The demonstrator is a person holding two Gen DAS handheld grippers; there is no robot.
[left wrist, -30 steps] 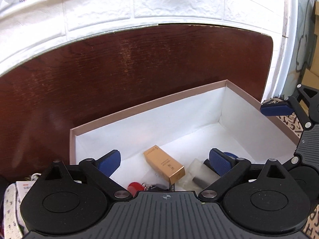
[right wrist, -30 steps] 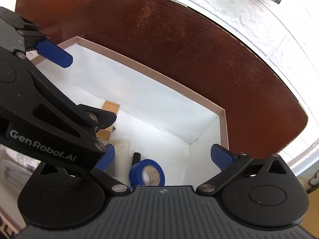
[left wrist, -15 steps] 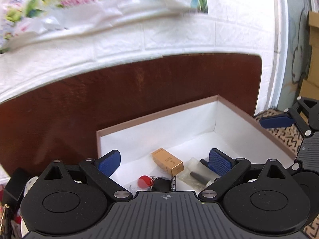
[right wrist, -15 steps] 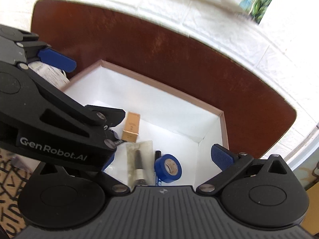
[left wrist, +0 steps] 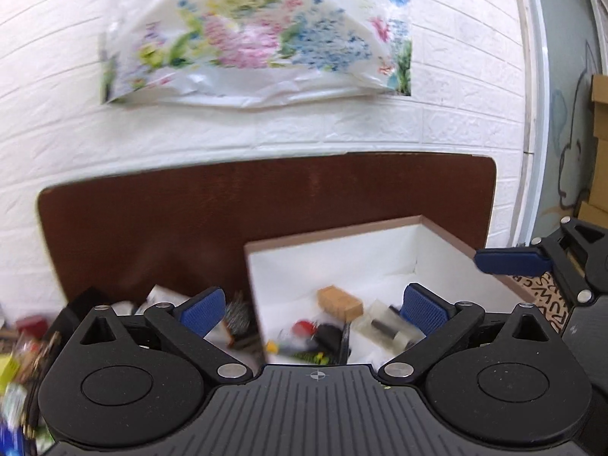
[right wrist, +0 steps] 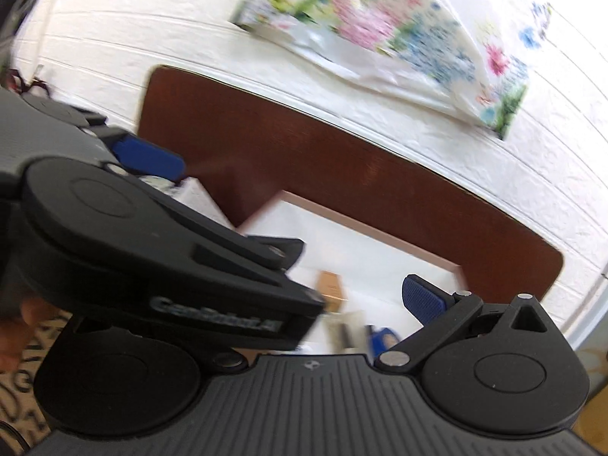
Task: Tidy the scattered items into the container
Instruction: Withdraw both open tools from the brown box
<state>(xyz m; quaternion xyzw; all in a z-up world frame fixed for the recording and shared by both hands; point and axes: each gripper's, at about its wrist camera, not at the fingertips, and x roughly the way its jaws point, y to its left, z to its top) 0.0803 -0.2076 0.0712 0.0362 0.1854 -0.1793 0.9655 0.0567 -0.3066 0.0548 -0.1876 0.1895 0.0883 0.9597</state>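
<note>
**Both tongs lift clear of the box**

Over the last second both views have tilted up from the box interior to the white brick wall and its floral plastic sheet (left wrist: 254, 38), so both tools have pulled back and risen. The left tongs (left wrist: 309, 309) stand wide and carry nothing; the right tongs (right wrist: 380, 304) also look wide and empty, though the left tool hides one finger. The white box (left wrist: 342, 254) sits on the brown table (left wrist: 171, 220), already holding a tan carton (left wrist: 339, 301), a red piece and a bagged part. Blurred clutter (left wrist: 30, 342) remains left of the box, so tidying seems unfinished; the left tongs probably go there next.
</note>
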